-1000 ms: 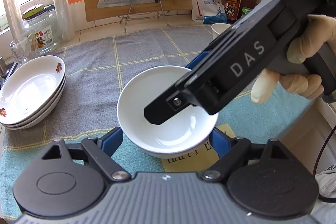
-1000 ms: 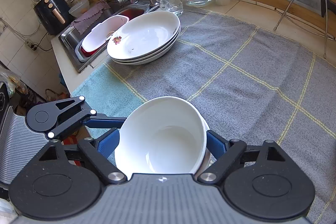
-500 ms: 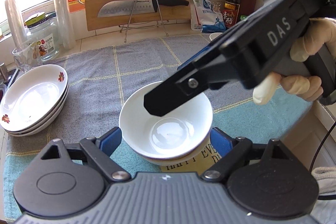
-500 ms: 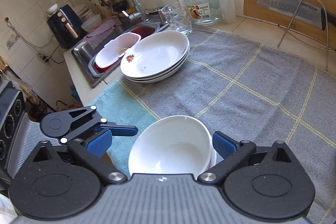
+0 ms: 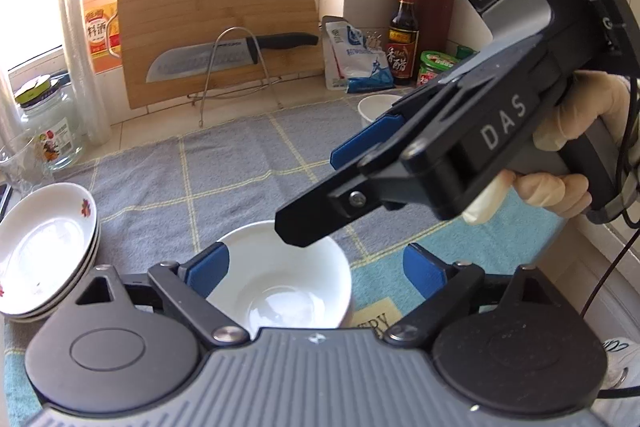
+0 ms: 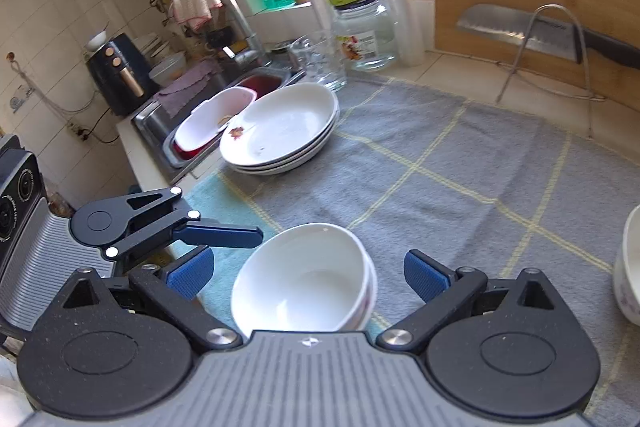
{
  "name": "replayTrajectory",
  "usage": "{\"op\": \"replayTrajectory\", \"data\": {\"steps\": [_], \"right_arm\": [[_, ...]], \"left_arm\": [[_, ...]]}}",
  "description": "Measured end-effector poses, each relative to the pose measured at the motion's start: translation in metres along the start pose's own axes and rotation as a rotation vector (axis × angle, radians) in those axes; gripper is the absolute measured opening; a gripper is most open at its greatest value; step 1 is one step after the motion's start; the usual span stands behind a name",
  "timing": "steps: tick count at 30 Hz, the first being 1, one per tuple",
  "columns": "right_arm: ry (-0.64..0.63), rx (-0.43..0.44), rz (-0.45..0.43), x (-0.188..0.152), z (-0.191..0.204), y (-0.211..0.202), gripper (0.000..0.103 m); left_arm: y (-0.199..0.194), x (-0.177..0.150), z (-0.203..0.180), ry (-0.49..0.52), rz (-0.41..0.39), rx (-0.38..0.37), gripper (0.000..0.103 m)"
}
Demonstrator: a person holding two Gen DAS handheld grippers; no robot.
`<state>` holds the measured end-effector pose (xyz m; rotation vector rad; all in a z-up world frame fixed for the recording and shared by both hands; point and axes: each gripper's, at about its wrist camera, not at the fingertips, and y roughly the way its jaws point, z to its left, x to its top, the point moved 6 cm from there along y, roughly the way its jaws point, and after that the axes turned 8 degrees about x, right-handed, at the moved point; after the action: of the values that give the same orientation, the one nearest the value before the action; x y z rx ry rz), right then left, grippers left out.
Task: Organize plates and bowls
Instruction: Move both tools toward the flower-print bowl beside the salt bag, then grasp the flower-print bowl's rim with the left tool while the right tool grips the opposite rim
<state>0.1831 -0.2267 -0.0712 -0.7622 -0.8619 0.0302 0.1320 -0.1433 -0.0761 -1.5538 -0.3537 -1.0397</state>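
On the tabletop (image 6: 460, 163) both the left gripper (image 5: 316, 271) and right gripper (image 6: 310, 273) stood spread apart around the nested bowls (image 6: 304, 283); a careless pass could topple them.

White bowls (image 6: 304, 287) nested, seemingly two; plates (image 6: 280, 131) stacked.

Plain white nested ceramic bowls (image 6: 304, 291); stacked white plates with red flower print (image 6: 280, 131); grey towel with yellow check lines (image 6: 440, 167); teal mat (image 5: 460, 255); black grippers, blue finger pads (image 5: 208, 273).
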Motion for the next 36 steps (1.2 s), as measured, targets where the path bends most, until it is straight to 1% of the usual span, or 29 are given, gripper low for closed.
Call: {"op": "replayTrajectory", "data": {"steps": [5,7,10,14,16,18,21,23,25,28,32,36], "right_arm": [[0.056,-0.139,-0.056,-0.005,-0.038,-0.032,0.103],[0.077,-0.209,-0.068,-0.009,-0.055,-0.045,0.103],[0.114,-0.311,-0.075,-0.018,-0.080,-0.064,0.103],[0.153,-0.425,-0.078,-0.029,-0.108,-0.083,0.103],[0.172,-0.453,-0.078,-0.034,-0.121,-0.089,0.103],[0.175,-0.480,-0.075,-0.037,-0.131,-0.093,0.103],[0.152,-0.518,-0.060,-0.040,-0.146,-0.098,0.103],[0.136,-0.518,-0.047,-0.039,-0.154,-0.098,0.103],[0.117,-0.518,-0.044,-0.036,-0.163,-0.099,0.103],[0.096,-0.496,-0.043,-0.029,-0.177,-0.099,0.103],[0.056,-0.467,-0.038,-0.020,-0.198,-0.093,0.103],[0.066,-0.459,-0.022,-0.012,-0.222,-0.085,0.103]], "left_arm": [[0.012,0.019,-0.026,0.026,-0.032,-0.073,0.094],[0.020,0.026,-0.038,0.035,-0.040,-0.101,0.094],[0.032,0.036,-0.059,0.052,-0.052,-0.126,0.094],[0.048,0.044,-0.086,0.064,-0.060,-0.141,0.095],[0.057,0.046,-0.097,0.065,-0.056,-0.140,0.095],[0.068,0.048,-0.108,0.066,-0.064,-0.120,0.095],[0.088,0.051,-0.121,0.056,-0.067,-0.074,0.095],[0.101,0.053,-0.125,0.036,-0.060,-0.046,0.095],[0.114,0.056,-0.128,0.018,-0.071,-0.014,0.095],[0.136,0.062,-0.129,-0.020,-0.070,0.027,0.095],[0.155,0.069,-0.131,-0.054,-0.083,0.052,0.095],[0.174,0.075,-0.134,-0.080,-0.075,0.061,0.094]]}}
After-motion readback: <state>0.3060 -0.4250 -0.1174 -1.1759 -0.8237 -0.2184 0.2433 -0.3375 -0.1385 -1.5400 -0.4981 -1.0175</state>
